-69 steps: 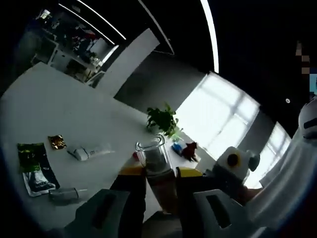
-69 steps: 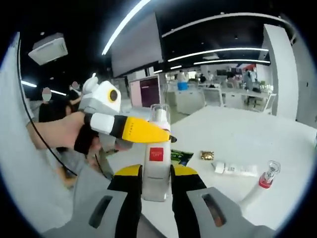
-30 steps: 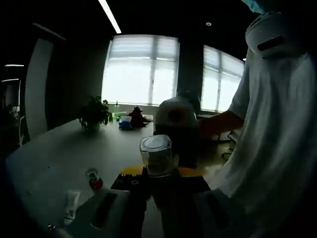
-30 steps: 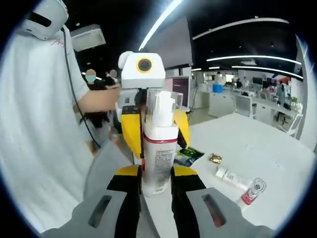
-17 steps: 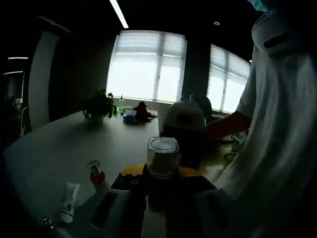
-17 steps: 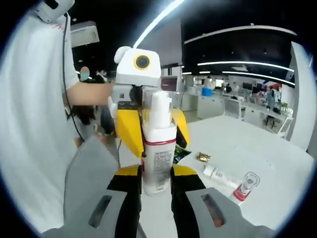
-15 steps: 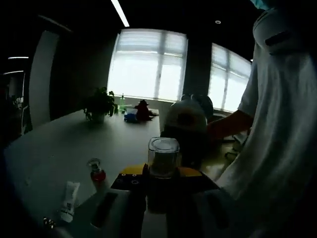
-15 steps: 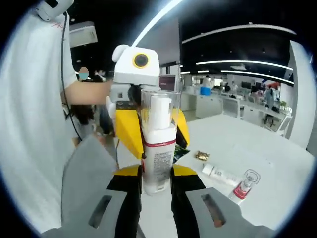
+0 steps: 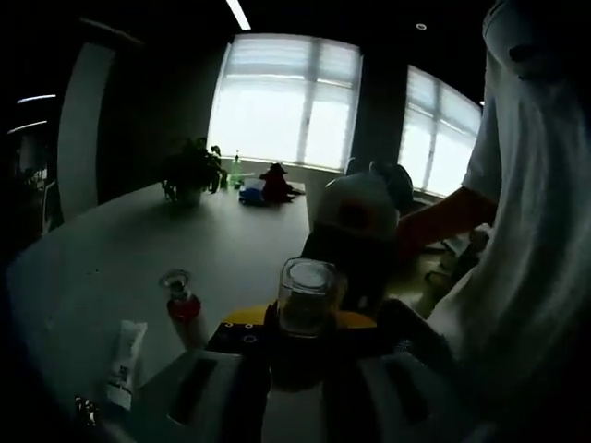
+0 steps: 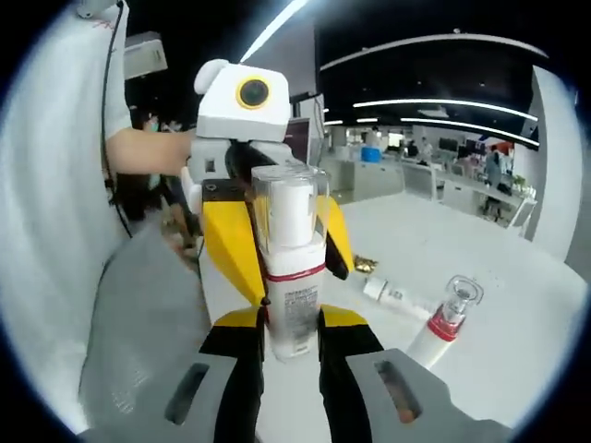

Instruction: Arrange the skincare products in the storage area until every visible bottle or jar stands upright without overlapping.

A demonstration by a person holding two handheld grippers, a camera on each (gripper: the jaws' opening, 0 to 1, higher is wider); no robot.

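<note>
Bottle with the clear cap stands upright, clamped between my right gripper fingers, and my left gripper is closed on it from the opposite side. Beyond my right fingertips a red-collared bottle and a tube rest on the white table.
</note>
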